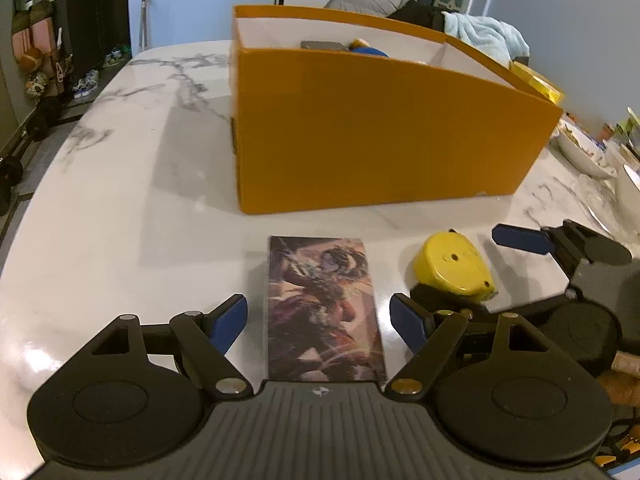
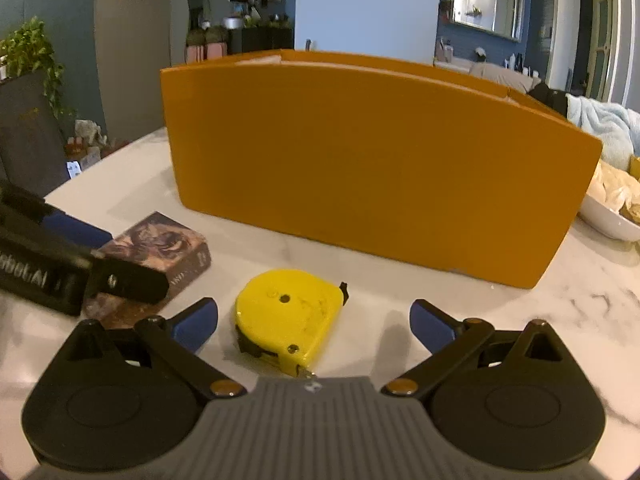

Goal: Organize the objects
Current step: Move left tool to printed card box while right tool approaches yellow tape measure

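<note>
An illustrated card box (image 1: 326, 308) lies flat on the white marble table (image 1: 120, 208), between the spread blue pads of my left gripper (image 1: 320, 320), which is open and not touching it. A yellow tape measure (image 2: 288, 316) lies between the wide-open fingers of my right gripper (image 2: 314, 324), with gaps on both sides. The left wrist view shows the tape measure (image 1: 454, 266) to the right of the card box, with the right gripper (image 1: 520, 240) beside it. Behind both stands a large orange box (image 1: 384, 128) with a few items inside. The card box (image 2: 160, 252) sits partly under the left gripper's finger.
A white bowl (image 2: 612, 220) with food stands right of the orange box, beside other dishes (image 1: 624, 184). A light blue blanket (image 1: 484, 32) lies on a sofa behind. The table edge curves away at the left, with shoes and dumbbells on the floor beyond.
</note>
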